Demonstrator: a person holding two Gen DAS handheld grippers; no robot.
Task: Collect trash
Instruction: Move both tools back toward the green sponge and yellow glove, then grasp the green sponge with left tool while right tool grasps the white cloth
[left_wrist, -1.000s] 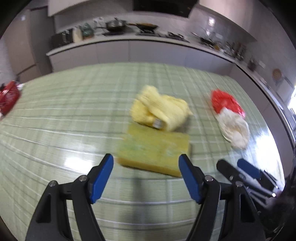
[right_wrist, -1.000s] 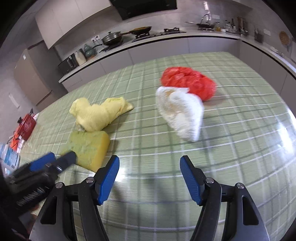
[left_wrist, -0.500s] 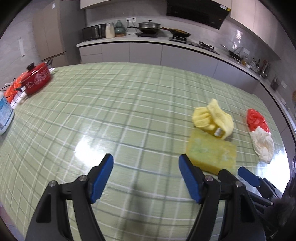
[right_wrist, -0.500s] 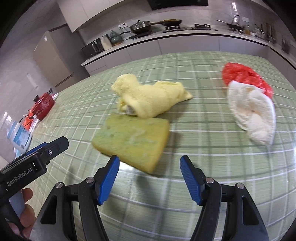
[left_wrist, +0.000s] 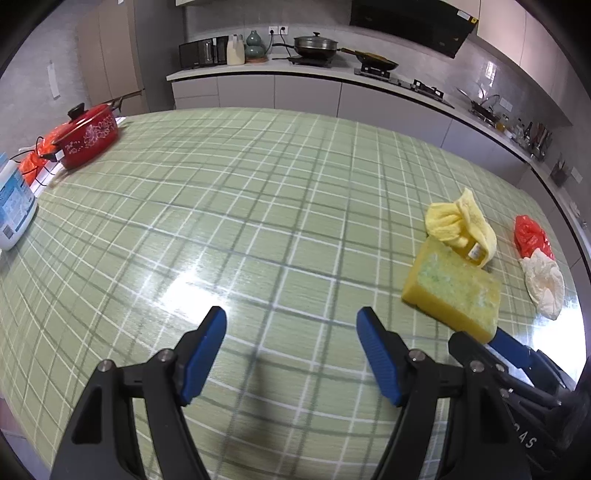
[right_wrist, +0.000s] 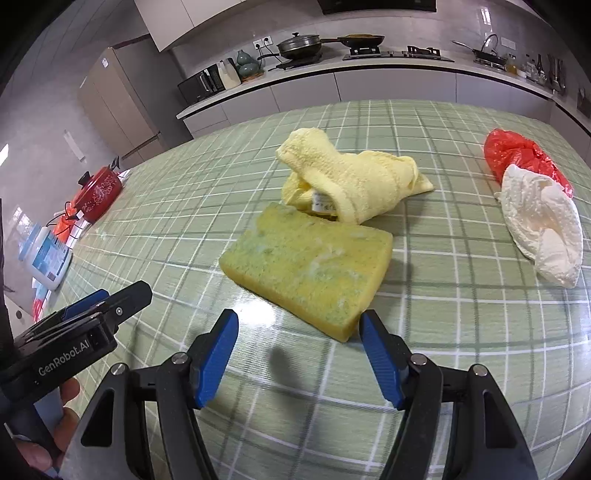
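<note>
A yellow sponge (right_wrist: 308, 264) lies flat on the green checked table (right_wrist: 461, 332), its near corner just beyond my right gripper (right_wrist: 299, 325), which is open and holds nothing. Behind the sponge sits a bunched yellow cloth (right_wrist: 351, 181). Farther right lie a red plastic bag (right_wrist: 517, 155) and a crumpled white wad (right_wrist: 539, 229), touching each other. My left gripper (left_wrist: 291, 321) is open over bare tablecloth, with the sponge (left_wrist: 452, 290), cloth (left_wrist: 461, 229), red bag (left_wrist: 532, 236) and white wad (left_wrist: 545, 282) off to its right. Each view catches the other gripper at its edge.
A red lidded pot (left_wrist: 86, 134) and a white container with a blue label (left_wrist: 13, 206) stand at the table's far left edge. A kitchen counter (left_wrist: 332, 74) with pans and a microwave runs behind. A hand (right_wrist: 70, 395) holds the left gripper.
Both views have swung to the left. The sponge and cloth slid from the middle of the left view to its right, and into the middle of the right view. Both jaws kept their width.
</note>
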